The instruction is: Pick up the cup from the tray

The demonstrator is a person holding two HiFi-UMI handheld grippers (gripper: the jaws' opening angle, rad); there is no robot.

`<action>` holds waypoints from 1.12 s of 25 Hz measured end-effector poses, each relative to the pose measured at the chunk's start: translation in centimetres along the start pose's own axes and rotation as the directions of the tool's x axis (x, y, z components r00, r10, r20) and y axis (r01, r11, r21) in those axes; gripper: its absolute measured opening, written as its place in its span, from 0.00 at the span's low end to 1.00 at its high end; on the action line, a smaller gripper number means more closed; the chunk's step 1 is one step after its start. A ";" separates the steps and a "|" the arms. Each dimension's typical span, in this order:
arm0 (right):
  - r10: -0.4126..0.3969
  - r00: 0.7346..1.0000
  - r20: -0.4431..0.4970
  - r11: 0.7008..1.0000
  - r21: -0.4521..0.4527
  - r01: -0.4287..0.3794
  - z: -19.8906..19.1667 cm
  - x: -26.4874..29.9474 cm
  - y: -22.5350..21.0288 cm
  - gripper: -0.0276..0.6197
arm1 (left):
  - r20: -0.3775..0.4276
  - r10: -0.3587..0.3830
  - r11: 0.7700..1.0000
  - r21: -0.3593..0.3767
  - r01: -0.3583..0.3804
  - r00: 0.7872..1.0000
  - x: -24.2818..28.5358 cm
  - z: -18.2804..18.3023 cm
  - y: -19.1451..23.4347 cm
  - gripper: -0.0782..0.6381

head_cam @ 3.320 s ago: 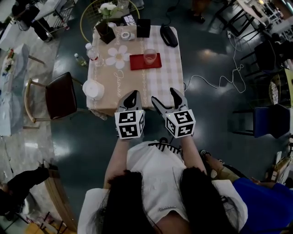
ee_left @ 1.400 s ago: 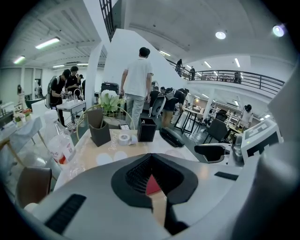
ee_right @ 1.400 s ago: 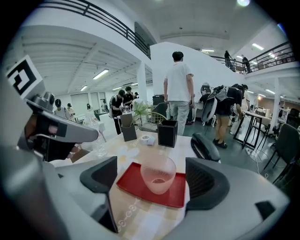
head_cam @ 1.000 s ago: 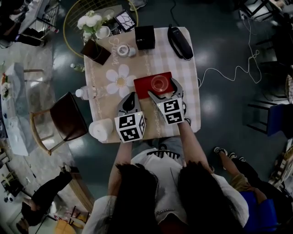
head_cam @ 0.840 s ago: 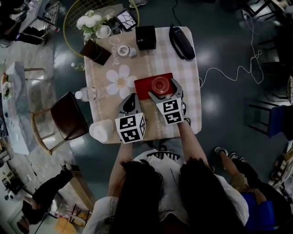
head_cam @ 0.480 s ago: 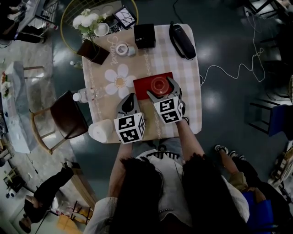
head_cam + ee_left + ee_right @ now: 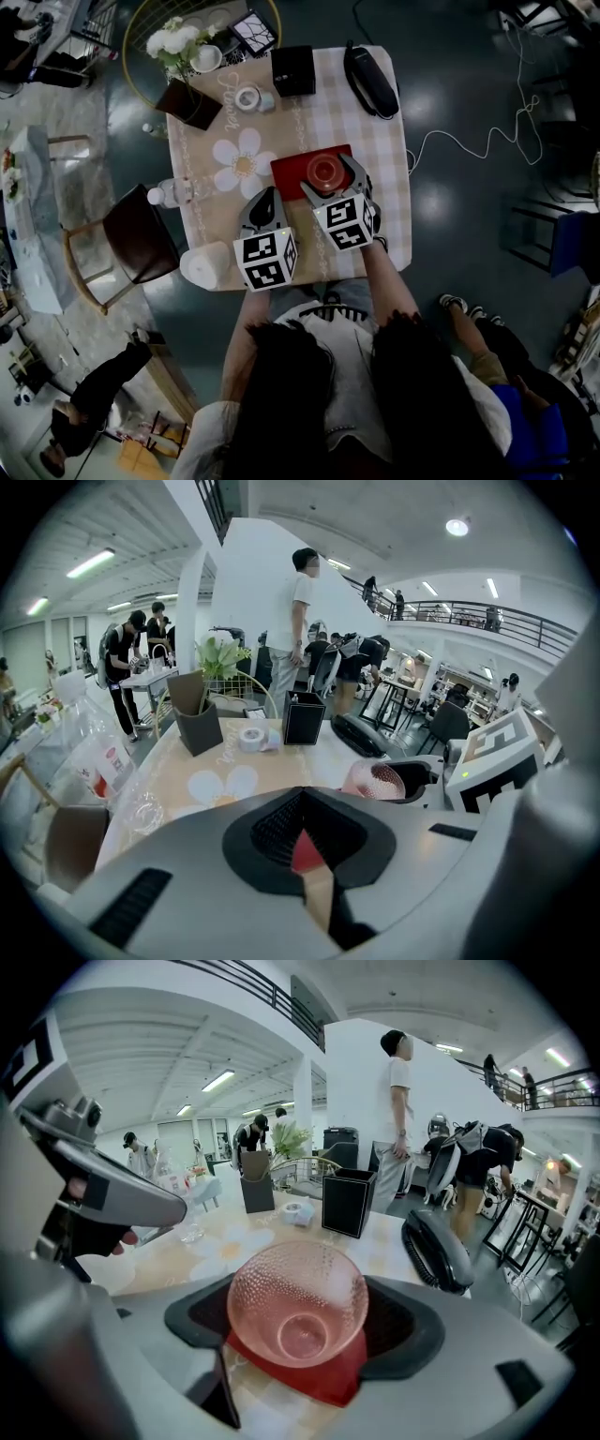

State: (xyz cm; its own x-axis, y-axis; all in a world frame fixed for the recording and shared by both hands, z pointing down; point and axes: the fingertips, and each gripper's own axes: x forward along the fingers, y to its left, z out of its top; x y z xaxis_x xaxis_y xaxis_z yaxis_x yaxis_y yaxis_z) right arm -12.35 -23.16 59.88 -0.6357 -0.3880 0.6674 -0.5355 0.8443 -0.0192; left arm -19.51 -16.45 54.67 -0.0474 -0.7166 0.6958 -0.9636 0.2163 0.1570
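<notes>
A pink dimpled glass cup (image 7: 325,171) stands upright on a red tray (image 7: 291,169) in the middle of the checked table. My right gripper (image 7: 329,178) reaches over the tray with the cup (image 7: 298,1302) between its jaws. The jaws are closing, and a small gap still shows on both sides of the glass. The red tray (image 7: 323,1384) shows under the cup. My left gripper (image 7: 265,197) is shut and empty, hovering over the table's near edge left of the tray. In the left gripper view, the cup (image 7: 373,780) is at the right.
Farther back on the table are a black box (image 7: 293,58), a black telephone (image 7: 370,67), a tape roll (image 7: 248,97) and a dark holder (image 7: 187,103). A plastic bottle (image 7: 169,194) and a white round object (image 7: 206,264) sit at the left edge. A chair (image 7: 141,234) stands left of the table.
Both grippers have come from in front of the table to over it. In the last second the right gripper has edged forward around the cup and its jaws have narrowed slightly.
</notes>
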 end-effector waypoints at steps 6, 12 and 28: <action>-0.028 1.000 -0.002 0.999 0.019 0.028 -0.9 -1.5 -1.0 0.66 | -0.002 -0.052 0.998 0.031 0.052 0.999 0.2 -0.3 -2.3 0.12; -0.114 0.993 0.008 0.990 0.080 0.113 -2.6 -4.4 -3.4 0.66 | -0.005 -0.114 0.991 0.073 0.114 0.994 0.6 -0.3 -4.9 0.12; -0.237 0.971 -0.035 0.952 0.189 0.239 -7.5 -9.6 -6.0 0.66 | -0.036 -0.212 0.962 0.169 0.215 0.977 0.0 -1.4 -9.8 0.12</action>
State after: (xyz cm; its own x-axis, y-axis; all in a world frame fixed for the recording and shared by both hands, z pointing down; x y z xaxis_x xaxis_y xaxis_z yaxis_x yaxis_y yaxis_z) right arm 1.14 -21.69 59.14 -0.4709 -0.5639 0.6784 -0.7671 0.6416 0.0009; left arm -9.68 -17.61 54.14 0.1677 -0.7216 0.6717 -0.9815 -0.0583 0.1824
